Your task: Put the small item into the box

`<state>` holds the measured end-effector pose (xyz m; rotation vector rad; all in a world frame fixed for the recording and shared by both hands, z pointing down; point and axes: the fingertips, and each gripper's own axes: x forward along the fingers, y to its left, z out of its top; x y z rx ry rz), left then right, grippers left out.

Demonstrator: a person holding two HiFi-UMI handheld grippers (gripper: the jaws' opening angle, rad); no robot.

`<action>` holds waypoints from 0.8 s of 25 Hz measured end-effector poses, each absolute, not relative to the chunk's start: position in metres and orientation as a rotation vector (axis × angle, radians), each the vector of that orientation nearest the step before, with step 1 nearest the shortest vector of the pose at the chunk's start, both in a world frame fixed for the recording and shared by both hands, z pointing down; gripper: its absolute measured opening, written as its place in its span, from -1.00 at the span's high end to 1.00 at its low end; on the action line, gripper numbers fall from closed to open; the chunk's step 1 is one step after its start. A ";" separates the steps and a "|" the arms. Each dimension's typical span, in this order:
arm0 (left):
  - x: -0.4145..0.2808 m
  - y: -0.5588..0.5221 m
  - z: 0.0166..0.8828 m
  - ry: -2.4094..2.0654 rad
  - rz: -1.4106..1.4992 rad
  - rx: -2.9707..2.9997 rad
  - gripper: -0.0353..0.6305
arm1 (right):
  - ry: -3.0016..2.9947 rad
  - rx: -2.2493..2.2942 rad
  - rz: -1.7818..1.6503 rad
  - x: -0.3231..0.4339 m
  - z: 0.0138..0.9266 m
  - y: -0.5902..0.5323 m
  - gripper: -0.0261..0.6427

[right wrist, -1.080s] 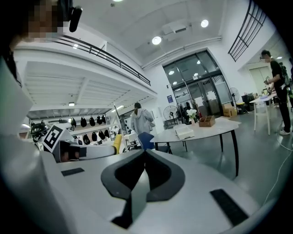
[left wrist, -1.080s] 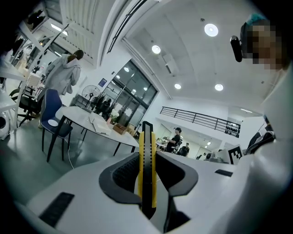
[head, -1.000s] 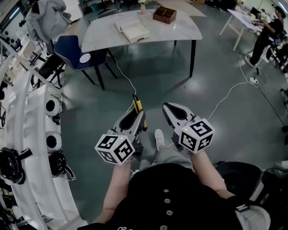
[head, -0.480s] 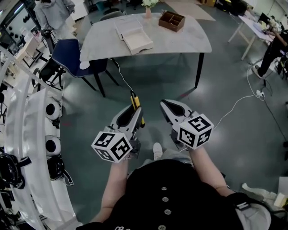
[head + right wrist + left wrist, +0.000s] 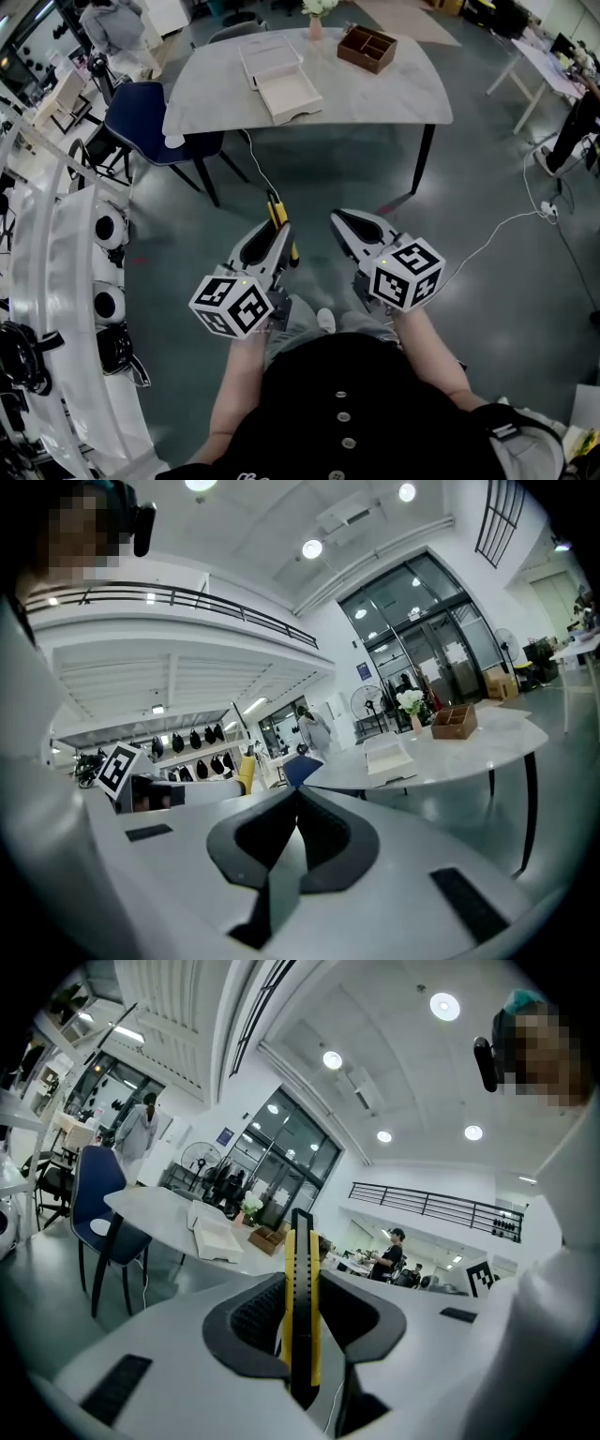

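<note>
A slim yellow and black utility knife (image 5: 280, 217) stands upright between the jaws of my left gripper (image 5: 272, 234), which is shut on it; it is also seen from behind as the knife (image 5: 302, 1307) in the left gripper view. My right gripper (image 5: 343, 221) is held beside it, shut with nothing in it, and its tips meet at the right gripper (image 5: 298, 803). An open white box (image 5: 289, 94) with its lid folded back lies on the grey table (image 5: 403, 94) well ahead of both grippers. The same box (image 5: 389, 758) shows in the right gripper view.
A brown wooden organizer (image 5: 367, 49) and a flower vase (image 5: 316, 19) stand on the table's far side. A blue chair (image 5: 150, 117) sits at its left end. A white rack (image 5: 56, 281) with round black fittings runs along my left. A cable (image 5: 497, 225) lies on the floor.
The table and box have slid lower and nearer in the head view as the person walks toward them. Both grippers keep the same pose, the knife still held.
</note>
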<state>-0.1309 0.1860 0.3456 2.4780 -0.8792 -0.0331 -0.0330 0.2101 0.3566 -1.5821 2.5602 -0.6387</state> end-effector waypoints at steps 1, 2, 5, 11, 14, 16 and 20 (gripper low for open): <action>-0.130 0.183 0.349 -0.881 -0.028 2.469 0.52 | 2.558 -1.578 -0.642 -0.031 0.358 0.208 0.91; -0.128 0.180 0.351 -0.880 -0.025 2.462 0.52 | 2.555 -1.576 -0.644 -0.030 0.358 0.207 0.91; -0.125 0.170 0.355 -0.876 -0.020 2.451 0.52 | 2.546 -1.574 -0.649 -0.024 0.359 0.204 0.91; -0.110 0.151 0.352 -0.844 -0.025 2.466 0.52 | 2.516 -1.622 -0.663 -0.008 0.364 0.191 0.91; -0.102 0.139 0.353 -0.830 -0.028 2.472 0.52 | 2.517 -1.633 -0.659 -0.003 0.366 0.179 0.91; -0.097 0.128 0.354 -0.818 -0.026 2.472 0.52 | 2.514 -1.639 -0.661 0.001 0.367 0.168 0.91; -0.087 0.103 0.358 -0.789 -0.013 2.479 0.52 | 2.499 -1.654 -0.671 0.008 0.371 0.143 0.91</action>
